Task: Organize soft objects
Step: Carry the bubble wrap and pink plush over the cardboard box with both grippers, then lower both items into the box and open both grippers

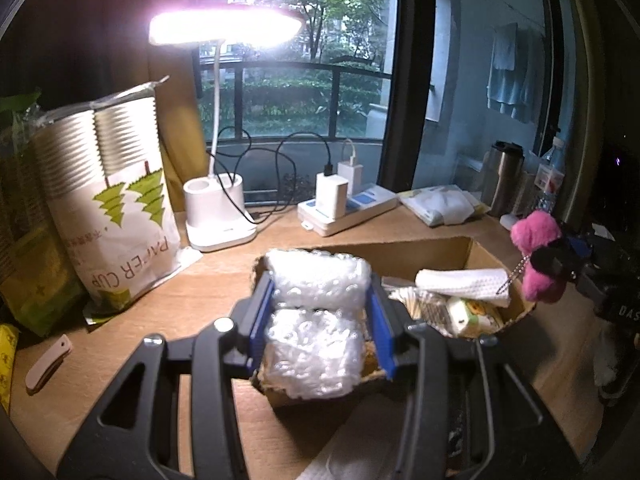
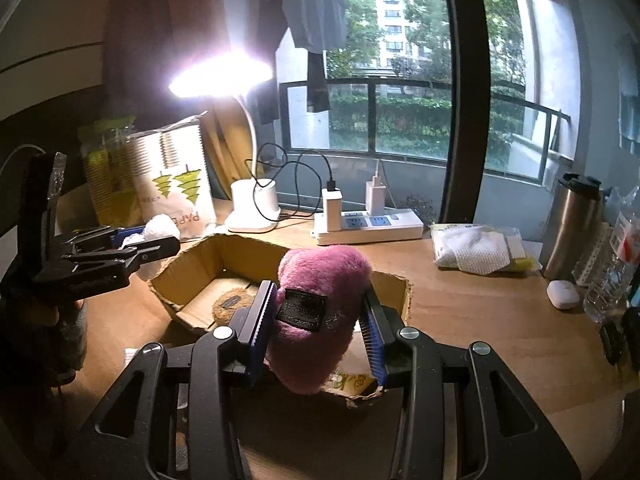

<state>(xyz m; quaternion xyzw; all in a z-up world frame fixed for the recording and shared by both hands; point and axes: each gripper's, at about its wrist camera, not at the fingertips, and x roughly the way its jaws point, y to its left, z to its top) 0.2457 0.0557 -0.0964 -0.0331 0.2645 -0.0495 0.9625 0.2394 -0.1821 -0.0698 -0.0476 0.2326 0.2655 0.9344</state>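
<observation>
Gripping bubble wrap (image 1: pixel 316 320) — left tool (image 1: pixel 320 316) — over cardboard box (image 1: pixel 432 256)

**Readable text**

"PAPER CUP" printed upside down on the white cup sleeve bag (image 1: pixel 120 216), far left on the desk. "DAS" partial on a dark item (image 1: pixel 624 312), right edge. Pink plush's label (image 2: pixel 300 311): illegible.

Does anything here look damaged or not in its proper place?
Yes: the cardboard box has a torn, ragged rim, as if its flaps were ripped off. A small pale folding knife lies loose on the desk beside the paper cup pack.
</observation>
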